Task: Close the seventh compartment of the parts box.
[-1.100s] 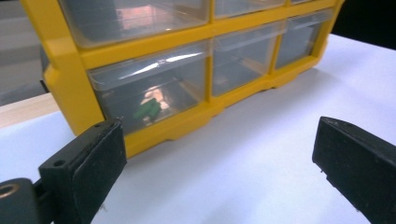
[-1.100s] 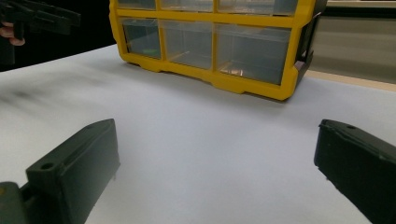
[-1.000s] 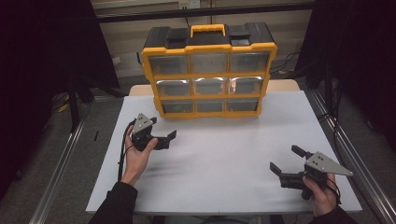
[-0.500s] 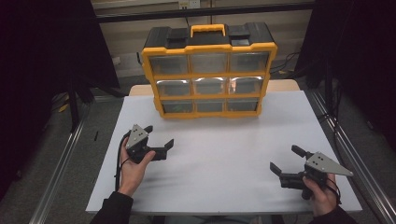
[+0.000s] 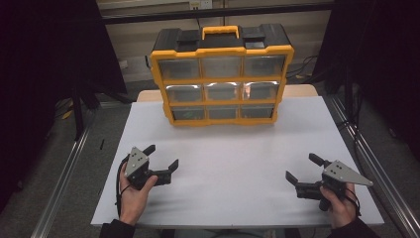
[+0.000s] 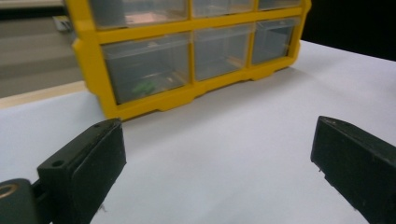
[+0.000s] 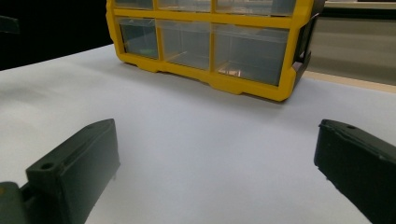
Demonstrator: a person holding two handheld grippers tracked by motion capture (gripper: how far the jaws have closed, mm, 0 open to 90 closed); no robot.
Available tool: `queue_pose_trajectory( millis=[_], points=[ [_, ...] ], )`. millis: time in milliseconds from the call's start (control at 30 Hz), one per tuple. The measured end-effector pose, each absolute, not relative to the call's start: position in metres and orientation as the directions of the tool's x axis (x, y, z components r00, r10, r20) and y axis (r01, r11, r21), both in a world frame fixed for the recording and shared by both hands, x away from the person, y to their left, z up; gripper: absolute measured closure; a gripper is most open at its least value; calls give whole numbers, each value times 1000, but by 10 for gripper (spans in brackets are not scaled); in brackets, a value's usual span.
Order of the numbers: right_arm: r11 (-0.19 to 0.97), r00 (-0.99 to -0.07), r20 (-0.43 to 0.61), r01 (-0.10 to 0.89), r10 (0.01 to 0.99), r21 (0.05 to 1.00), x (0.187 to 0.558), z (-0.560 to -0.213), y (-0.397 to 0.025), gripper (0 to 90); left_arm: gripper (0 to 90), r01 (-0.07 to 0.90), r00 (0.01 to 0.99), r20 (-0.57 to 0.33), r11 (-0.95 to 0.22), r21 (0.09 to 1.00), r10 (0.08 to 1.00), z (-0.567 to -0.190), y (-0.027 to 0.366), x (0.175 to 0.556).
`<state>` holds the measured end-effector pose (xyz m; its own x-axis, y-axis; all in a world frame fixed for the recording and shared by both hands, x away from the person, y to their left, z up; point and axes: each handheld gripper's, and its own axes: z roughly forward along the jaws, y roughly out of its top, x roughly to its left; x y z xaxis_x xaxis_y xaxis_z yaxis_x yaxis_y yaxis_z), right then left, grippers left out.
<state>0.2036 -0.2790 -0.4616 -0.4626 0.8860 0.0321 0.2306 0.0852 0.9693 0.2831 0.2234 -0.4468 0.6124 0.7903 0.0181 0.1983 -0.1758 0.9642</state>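
A yellow and black drawer organizer (image 5: 222,74) stands upright at the far edge of the white table (image 5: 237,163), with clear drawers in three rows. In the left gripper view the organizer (image 6: 196,51) shows something green in its bottom left drawer (image 6: 144,86). My left gripper (image 5: 161,161) is held low over the table's near left part, open, nothing between its jaws. My right gripper (image 5: 303,168) is held at the near right, open and empty too. In the right gripper view the organizer (image 7: 210,42) stands ahead across bare table.
Metal frame rails (image 5: 64,173) run along both sides of the table, with dark floor beyond. A wooden tabletop edge (image 5: 302,90) shows behind the white surface beside the organizer.
My left gripper has moved back toward the near edge of the table, away from the organizer. The right gripper has stayed where it was.
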Motion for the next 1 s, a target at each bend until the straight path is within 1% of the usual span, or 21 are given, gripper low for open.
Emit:
queue_pose_trajectory(
  millis=[33, 67, 133, 300, 367, 533, 667, 767, 867, 1000],
  points=[
    [85, -461, 32, 231, 887, 969, 204, -461, -279, 0, 31, 212, 614, 17, -186, 959, 789, -448, 225, 283],
    [87, -460, 30, 231, 887, 969, 204, -461, -279, 0, 32, 227, 621, -5, -174, 958, 784, -449, 225, 282],
    [85, -460, 32, 231, 887, 969, 204, -461, -279, 0, 32, 236, 622, -12, -173, 956, 783, -450, 228, 278],
    [87, -460, 30, 232, 887, 969, 204, -461, -279, 0, 32, 240, 630, 1, -197, 951, 776, -453, 234, 269],
    [87, -461, 30, 230, 887, 969, 204, -461, -279, 0, 32, 247, 627, -11, -186, 951, 779, -454, 236, 264],
    [84, -460, 32, 228, 887, 970, 203, -461, -279, 0, 32, 237, 625, 2, -193, 952, 780, -457, 240, 259],
    [82, -457, 33, 229, 889, 970, 203, -461, -280, 0, 32, 251, 628, -5, -197, 948, 778, -458, 242, 254],
    [83, -460, 34, 233, 887, 969, 203, -461, -280, 0, 32, 248, 624, 13, -214, 945, 781, -458, 243, 251],
    [83, -459, 34, 233, 888, 969, 203, -461, -281, 0, 31, 269, 628, 1, -218, 938, 778, -460, 243, 251],
    [87, -458, 33, 237, 888, 968, 202, -462, -281, 0, 32, 274, 628, -15, -203, 940, 778, -460, 242, 254]
  ],
)
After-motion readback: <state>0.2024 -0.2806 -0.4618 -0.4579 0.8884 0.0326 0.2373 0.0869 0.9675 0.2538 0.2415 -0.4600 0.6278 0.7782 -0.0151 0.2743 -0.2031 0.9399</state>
